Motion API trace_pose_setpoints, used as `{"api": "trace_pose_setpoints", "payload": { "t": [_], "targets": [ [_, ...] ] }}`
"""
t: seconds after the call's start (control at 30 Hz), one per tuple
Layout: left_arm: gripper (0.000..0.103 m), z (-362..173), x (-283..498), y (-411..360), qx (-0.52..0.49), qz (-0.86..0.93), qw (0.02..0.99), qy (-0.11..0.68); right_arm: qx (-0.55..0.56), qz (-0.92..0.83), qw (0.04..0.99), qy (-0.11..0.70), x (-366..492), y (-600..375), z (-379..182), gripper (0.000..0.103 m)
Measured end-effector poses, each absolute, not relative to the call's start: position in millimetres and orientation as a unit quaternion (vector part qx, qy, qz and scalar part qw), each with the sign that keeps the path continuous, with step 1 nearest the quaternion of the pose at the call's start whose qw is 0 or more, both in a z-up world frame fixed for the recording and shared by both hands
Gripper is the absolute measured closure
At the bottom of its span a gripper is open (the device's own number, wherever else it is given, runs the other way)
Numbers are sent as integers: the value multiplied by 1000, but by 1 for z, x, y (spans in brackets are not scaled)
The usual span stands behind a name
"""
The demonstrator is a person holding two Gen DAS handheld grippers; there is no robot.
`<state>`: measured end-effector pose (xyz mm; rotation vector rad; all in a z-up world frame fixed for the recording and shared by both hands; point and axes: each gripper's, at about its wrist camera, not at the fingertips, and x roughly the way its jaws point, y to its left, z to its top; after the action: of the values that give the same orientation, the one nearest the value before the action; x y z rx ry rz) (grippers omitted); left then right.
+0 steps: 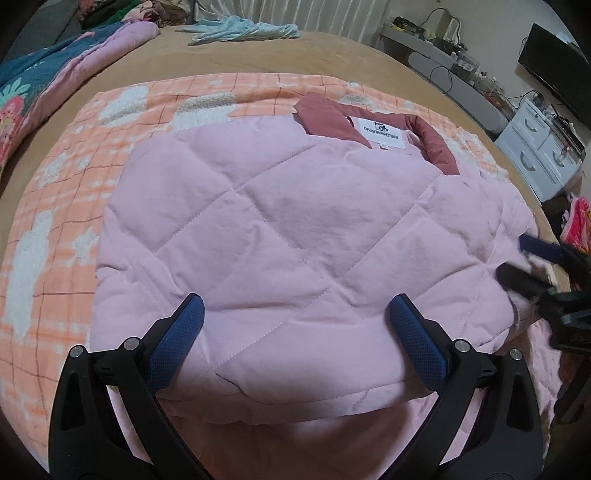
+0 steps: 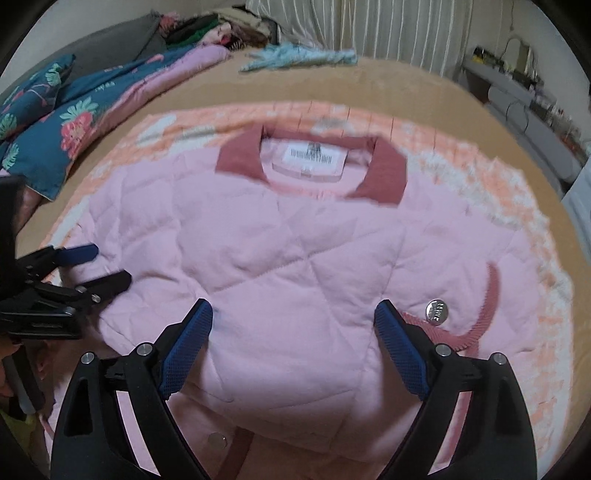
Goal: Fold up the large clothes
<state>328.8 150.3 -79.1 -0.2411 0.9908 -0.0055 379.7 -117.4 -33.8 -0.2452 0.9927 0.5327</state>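
You face a wide bed (image 1: 332, 55) covered in a plain tan sheet. Spread across its middle lies an orange-and-white checked blanket (image 1: 66, 206) with fuzzy white patches. On that blanket rests a pink quilted jacket (image 1: 280, 236), folded into a rough rectangle, its darker rose collar (image 1: 432, 144) and white label (image 1: 380, 134) at the far end. Along the bed's far left edge lies a bunched quilt (image 2: 55, 125), teal with flowers on one face and lilac on the other. At the far edge of the bed, near the middle, lies a crumpled pale blue garment (image 1: 240, 31).
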Motion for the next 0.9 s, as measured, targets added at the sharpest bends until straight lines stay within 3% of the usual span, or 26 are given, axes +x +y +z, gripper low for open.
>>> {"api": "trace_pose_setpoints", "payload": {
  "t": [0.33, 0.6, 0.9],
  "targets": [
    [8, -77, 327, 147, -111, 1, 874, 472, -123, 235, 843, 468, 381, -112, -66, 6],
    [8, -50, 300, 157, -163, -5, 877, 452, -125, 224, 847, 465, 383, -110, -71, 6],
    [8, -17, 272, 149, -139, 2, 888, 438, -72, 240, 854, 456, 362, -130, -36, 7]
  ]
}}
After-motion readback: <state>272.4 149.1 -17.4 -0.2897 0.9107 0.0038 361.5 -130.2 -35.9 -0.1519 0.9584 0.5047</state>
